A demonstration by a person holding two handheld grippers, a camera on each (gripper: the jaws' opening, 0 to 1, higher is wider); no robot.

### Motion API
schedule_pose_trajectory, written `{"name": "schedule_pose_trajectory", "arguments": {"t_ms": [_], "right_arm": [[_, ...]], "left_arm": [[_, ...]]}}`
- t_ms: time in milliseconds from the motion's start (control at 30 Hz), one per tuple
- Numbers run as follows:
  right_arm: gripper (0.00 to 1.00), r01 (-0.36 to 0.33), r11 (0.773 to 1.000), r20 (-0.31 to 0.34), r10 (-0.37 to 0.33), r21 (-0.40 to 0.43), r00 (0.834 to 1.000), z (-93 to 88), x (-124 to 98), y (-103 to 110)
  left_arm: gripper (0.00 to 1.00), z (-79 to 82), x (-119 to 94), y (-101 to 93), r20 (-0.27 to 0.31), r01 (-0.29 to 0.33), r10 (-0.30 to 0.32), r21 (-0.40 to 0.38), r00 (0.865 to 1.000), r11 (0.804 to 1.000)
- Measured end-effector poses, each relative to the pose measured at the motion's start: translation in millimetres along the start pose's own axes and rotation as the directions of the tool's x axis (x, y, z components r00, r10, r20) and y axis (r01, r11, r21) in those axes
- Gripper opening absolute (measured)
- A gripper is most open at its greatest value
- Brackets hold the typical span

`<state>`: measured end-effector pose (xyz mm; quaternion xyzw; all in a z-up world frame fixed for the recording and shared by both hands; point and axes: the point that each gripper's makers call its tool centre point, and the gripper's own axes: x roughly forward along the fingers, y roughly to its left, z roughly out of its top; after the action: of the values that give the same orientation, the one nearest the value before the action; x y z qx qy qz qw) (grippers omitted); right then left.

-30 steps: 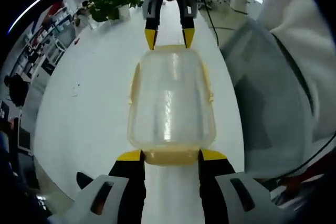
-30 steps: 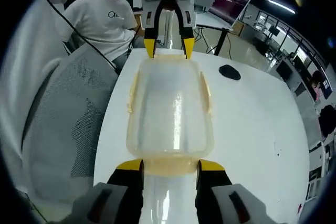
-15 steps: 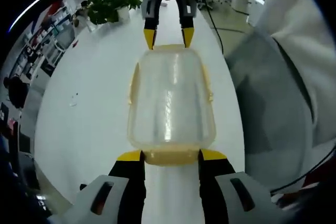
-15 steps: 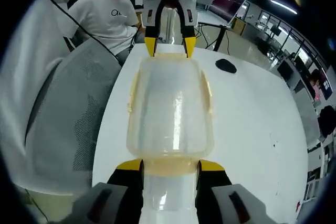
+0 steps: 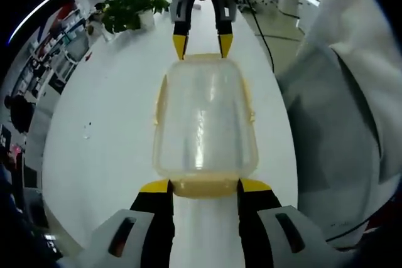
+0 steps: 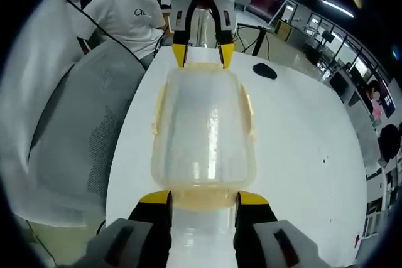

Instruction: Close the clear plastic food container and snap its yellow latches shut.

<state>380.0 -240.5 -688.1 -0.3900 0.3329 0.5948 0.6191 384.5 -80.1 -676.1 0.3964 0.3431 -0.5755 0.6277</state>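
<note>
The clear plastic container (image 5: 204, 117) with its lid on hangs lengthwise between my two grippers, above the white table (image 5: 107, 123). My left gripper (image 5: 204, 185) is shut on the yellow end latch (image 5: 204, 188) nearest its camera. At the far end, my right gripper (image 5: 202, 45) clamps the opposite end. In the right gripper view the same container (image 6: 204, 127) runs from my right gripper (image 6: 202, 198) up to the left gripper (image 6: 202, 54). Yellow side latches (image 5: 159, 98) lie along both long edges.
A grey mesh chair (image 5: 326, 123) stands beside the table edge, also in the right gripper view as the chair (image 6: 75, 130). A potted plant (image 5: 129, 7) sits at the table's far end. A black mouse (image 6: 264, 71) lies on the table (image 6: 301, 149). A person in a white T-shirt (image 6: 129, 20) sits behind.
The table, chair and mouse have slid a little behind the container, so both hands have moved together. The container keeps its place between the two grippers, and both grips are unchanged.
</note>
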Motion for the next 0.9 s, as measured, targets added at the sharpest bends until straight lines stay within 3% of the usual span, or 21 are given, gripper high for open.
{"name": "schedule_pose_trajectory", "arguments": {"t_ms": [900], "right_arm": [[0.37, -0.005, 1.0, -0.024, 0.005, 0.023, 1.0, -51.4, -4.4, -2.7]], "left_arm": [[0.37, 32.9, 40.3, 6.5, 0.01, 0.008, -0.008, 0.027, 1.0, 1.0]]}}
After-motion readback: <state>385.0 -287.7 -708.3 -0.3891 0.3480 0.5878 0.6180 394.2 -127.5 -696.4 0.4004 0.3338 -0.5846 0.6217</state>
